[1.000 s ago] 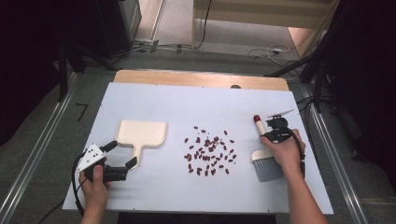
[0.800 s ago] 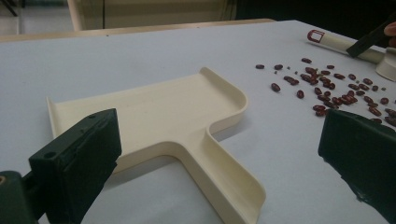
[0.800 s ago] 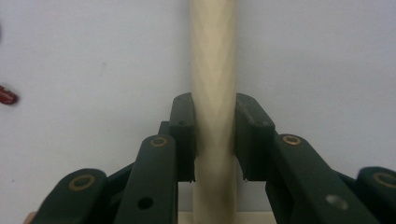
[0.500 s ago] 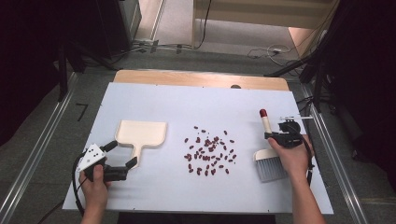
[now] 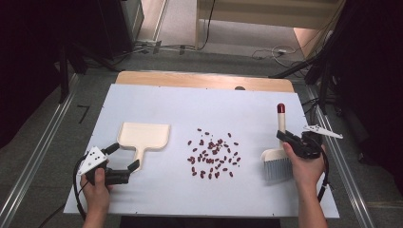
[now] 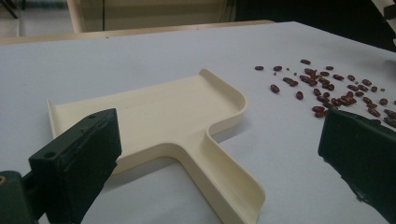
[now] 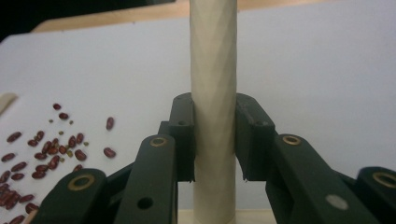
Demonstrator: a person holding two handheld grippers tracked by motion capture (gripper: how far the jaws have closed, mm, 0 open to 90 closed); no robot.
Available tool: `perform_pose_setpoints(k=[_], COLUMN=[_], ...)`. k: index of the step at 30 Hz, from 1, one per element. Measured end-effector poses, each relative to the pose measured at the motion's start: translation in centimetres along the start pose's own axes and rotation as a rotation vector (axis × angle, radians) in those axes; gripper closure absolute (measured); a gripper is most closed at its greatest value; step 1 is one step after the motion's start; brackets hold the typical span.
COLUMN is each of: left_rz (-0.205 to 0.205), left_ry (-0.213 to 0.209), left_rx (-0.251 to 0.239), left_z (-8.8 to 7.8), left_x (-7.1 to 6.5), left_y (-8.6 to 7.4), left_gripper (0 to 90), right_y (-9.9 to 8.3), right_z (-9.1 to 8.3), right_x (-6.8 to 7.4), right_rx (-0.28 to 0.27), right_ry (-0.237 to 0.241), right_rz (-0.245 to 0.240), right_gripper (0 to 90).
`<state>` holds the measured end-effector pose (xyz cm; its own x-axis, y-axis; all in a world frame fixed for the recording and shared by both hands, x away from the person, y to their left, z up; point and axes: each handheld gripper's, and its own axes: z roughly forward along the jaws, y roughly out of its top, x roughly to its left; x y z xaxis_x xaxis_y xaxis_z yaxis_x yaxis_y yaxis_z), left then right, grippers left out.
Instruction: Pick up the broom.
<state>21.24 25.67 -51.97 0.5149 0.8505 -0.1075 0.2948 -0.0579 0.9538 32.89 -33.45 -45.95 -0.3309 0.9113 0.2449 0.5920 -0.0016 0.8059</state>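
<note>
Two grippers are held over the white table (image 5: 157, 99), one in each hand. The right gripper (image 5: 288, 139) is seen at about four o'clock on the tabletop, its jaws clamped on the cream handle of a small brush (image 5: 277, 159); in the right gripper view the pads are pressed against both sides of that handle (image 7: 213, 93). The brush's red tip points toward twelve o'clock and its grey bristles lie toward six o'clock, just beside the person's right hand (image 5: 304, 166).

The left gripper (image 5: 124, 157) is held at about eight o'clock, its jaws spread wide and closed on nothing. Between them, in the left gripper view, the handle of a cream dustpan (image 6: 159, 121) is seen, untouched by either jaw. The dustpan lies flat at about nine o'clock from the table's middle, its pan toward twelve o'clock and its handle toward six.

A scatter of red beans (image 5: 213, 154) is spread near the table's middle, between dustpan and brush, at nine o'clock from the bristles and apart from them.
</note>
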Motion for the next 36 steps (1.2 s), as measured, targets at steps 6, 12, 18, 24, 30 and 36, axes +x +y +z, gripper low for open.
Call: perform_pose_setpoints(k=[6, 12, 18, 24, 30, 36], left_rz=[-0.004, -0.002, 0.003, 0.001, -0.002, -0.016], left_ry=[0.004, 0.042, 0.043, 0.002, -0.041, -0.1], left_rx=[-0.018, -0.005, -0.02, -0.023, -0.029, -0.021], left_z=[-0.2, -0.2, -0.4, 0.1, 1.3, 2.9], left_x=[0.0, 0.0, -0.7, -2.2, -4.1, -6.5], left_y=[0.0, 0.3, 1.3, 3.0, 4.9, 6.8], left_gripper=[0.0, 0.0, 0.0, 0.0, 0.0, 1.9], right_y=[-0.7, -0.4, 0.2, 0.6, 1.1, 1.0], right_z=[-1.4, -3.1, -4.1, -4.5, -5.0, -4.6], right_x=[-0.2, 0.0, 1.0, 2.2, 4.3, 5.4], right_rx=[-0.138, -0.224, -0.267, -0.288, -0.305, -0.302], right_ry=[0.027, 0.068, 0.098, 0.124, 0.168, 0.185], right_rz=[0.03, 0.028, 0.016, -0.002, -0.029, -0.048], right_gripper=[69.4, 69.4, 69.4, 69.4, 69.4, 69.4])
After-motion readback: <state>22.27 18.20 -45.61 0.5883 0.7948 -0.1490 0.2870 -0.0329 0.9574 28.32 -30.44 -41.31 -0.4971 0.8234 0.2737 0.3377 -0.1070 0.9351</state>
